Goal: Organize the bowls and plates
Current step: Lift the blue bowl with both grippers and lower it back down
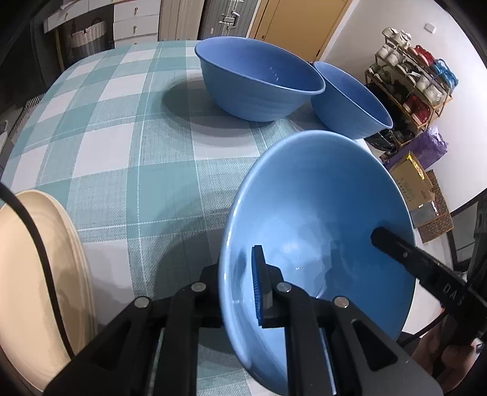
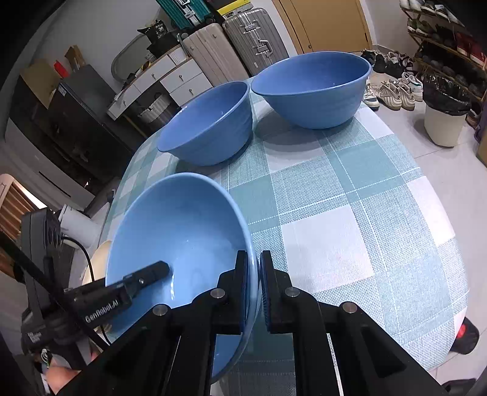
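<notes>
Both tongs pinch the same light blue bowl (image 1: 316, 231), held tilted above the near part of the checked surface (image 1: 121, 146).

Left tongs (image 1: 240, 289): one blue pad (image 1: 258, 286) inside the bowl, the other finger outside the wall, rim clamped between them. Right tongs (image 2: 254, 289): same grip on the opposite rim, inner pad (image 2: 243, 289) on the inside, outer pad (image 2: 266, 292) just outside. From this view I can't tell for certain that the outer pad touches the wall.

Each view shows the other tool's finger reaching into the bowl. Writing: "GenRobot.AI" on the left tool's body (image 2: 103, 307) in the right wrist view; partial "DA" on the right tool's finger (image 1: 450, 289) in the left wrist view.

Two darker blue bowls stand upright at the far end of the surface, just beside each other: left bowl (image 1: 258, 82), right bowl (image 1: 350, 100). Stack of cream plates (image 1: 36, 274) at the near left edge.

Background: suitcases (image 2: 237, 45), a tag reading "36" (image 2: 160, 28), shoe rack (image 1: 411, 76).
</notes>
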{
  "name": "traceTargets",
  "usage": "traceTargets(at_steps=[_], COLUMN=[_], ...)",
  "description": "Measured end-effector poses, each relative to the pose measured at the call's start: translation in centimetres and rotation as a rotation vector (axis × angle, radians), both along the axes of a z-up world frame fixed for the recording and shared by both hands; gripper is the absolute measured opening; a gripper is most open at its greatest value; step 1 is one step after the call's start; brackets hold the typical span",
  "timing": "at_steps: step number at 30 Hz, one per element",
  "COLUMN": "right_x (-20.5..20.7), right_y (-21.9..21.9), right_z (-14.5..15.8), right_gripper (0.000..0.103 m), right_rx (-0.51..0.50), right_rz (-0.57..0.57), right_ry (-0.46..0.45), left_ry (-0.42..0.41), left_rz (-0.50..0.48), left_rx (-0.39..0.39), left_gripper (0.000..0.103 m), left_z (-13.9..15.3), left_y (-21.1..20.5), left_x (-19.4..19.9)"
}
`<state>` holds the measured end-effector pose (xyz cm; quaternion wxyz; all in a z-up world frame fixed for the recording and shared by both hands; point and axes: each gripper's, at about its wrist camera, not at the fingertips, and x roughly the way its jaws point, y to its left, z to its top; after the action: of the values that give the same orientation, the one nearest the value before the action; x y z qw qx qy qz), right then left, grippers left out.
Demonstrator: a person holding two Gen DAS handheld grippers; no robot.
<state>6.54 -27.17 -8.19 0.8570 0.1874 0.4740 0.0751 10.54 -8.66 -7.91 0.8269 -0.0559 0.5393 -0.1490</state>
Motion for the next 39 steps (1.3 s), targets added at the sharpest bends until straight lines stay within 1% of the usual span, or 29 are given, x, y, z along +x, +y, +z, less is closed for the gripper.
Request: traceTargets(at_steps=[1,4,7,11,17,18,19,20,21,22,23,25,26,27,29,30,32,33,34,36,39], right_x=[0.0,0.4,0.4,0.2,0.1,0.1,0.1,0.1,0.1,0.1,0.1,0.0,-0.1,-0.2,-0.6,-0.7,-0.9,-1.1,-1.1,-1.5,-2.1], right_y=[0.0,-0.2,-0.4,-0.4,-0.1,-0.1,-0.1,-0.1,-0.2,-0.3,-0.4,-0.8,-1.0,-1.2,-1.5,-1.5,-1.6,-1.6,-1.6,-1.5,-1.0], right_z=[-0.1,-0.2,-0.2,0.1,0.5,0.5,0.5,0.5,0.5,0.6,0.6,0.7,0.9,1.1,1.8,2.1,2.5,2.7,2.9,3.6,4.6], right_gripper=[0.008,0.008,0.008,0.009,0.010,0.011,0.012,0.013,0.017,0.024,0.028,0.054,0.058,0.060,0.061,0.062,0.066,0.070,0.072,0.074,0.082], right_rx=[0.003,0.017,0.037,0.022,-0.018,-0.022,-0.024,-0.027,-0.031,-0.040,-0.045,-0.047,-0.043,-0.037,-0.027,-0.030,-0.033,-0.029,-0.029,-0.046,-0.076], right_rz=[0.002,0.009,0.005,0.000,-0.001,-0.003,-0.004,-0.010,-0.014,-0.025,-0.033,-0.049,-0.060,-0.070,-0.083,-0.087,-0.090,-0.091,-0.093,-0.096,-0.091], right_ry=[0.001,0.003,0.003,-0.020,-0.046,-0.046,-0.046,-0.045,-0.045,-0.046,-0.048,-0.057,-0.066,-0.079,-0.117,-0.130,-0.153,-0.168,-0.179,-0.218,-0.279], left_ry=[0.003,0.025,0.022,0.017,0.020,0.019,0.014,0.009,0.001,-0.004,-0.009,-0.005,-0.004,-0.005,-0.012,-0.017,-0.029,-0.034,-0.034,-0.033,-0.042], left_rz=[-0.006,0.003,0.005,0.011,0.036,0.037,0.040,0.044,0.047,0.049,0.052,0.053,0.056,0.060,0.065,0.068,0.078,0.083,0.086,0.095,0.105], left_rx=[0.008,-0.012,-0.004,0.013,-0.005,-0.002,0.011,0.022,0.033,0.037,0.037,0.030,0.030,0.032,0.031,0.029,0.037,0.039,0.035,0.026,0.009], left_gripper=[0.011,0.011,0.011,0.011,0.013,0.015,0.020,0.023,0.027,0.030,0.031,0.032,0.032,0.032,0.032,0.034,0.045,0.048,0.048,0.048,0.048], left_z=[-0.1,-0.5,-0.5,-0.5,-0.5,-0.5,-0.4,-0.4,-0.3,-0.2,-0.1,-0.2,-0.2,-0.2,0.0,0.2,0.4,0.5,0.5,0.6,0.9], left_y=[-0.1,0.1,-0.1,-0.2,0.7,0.7,0.7,0.7,0.7,0.8,0.8,1.0,1.1,1.1,1.2,1.3,1.4,1.6,1.7,2.0,2.4], left_x=[0.1,0.5,0.5,0.5,0.9,0.9,0.9,0.9,0.9,0.9,0.9,1.0,1.1,1.1,1.0,1.0,0.9,0.9,1.0,1.1,1.0])
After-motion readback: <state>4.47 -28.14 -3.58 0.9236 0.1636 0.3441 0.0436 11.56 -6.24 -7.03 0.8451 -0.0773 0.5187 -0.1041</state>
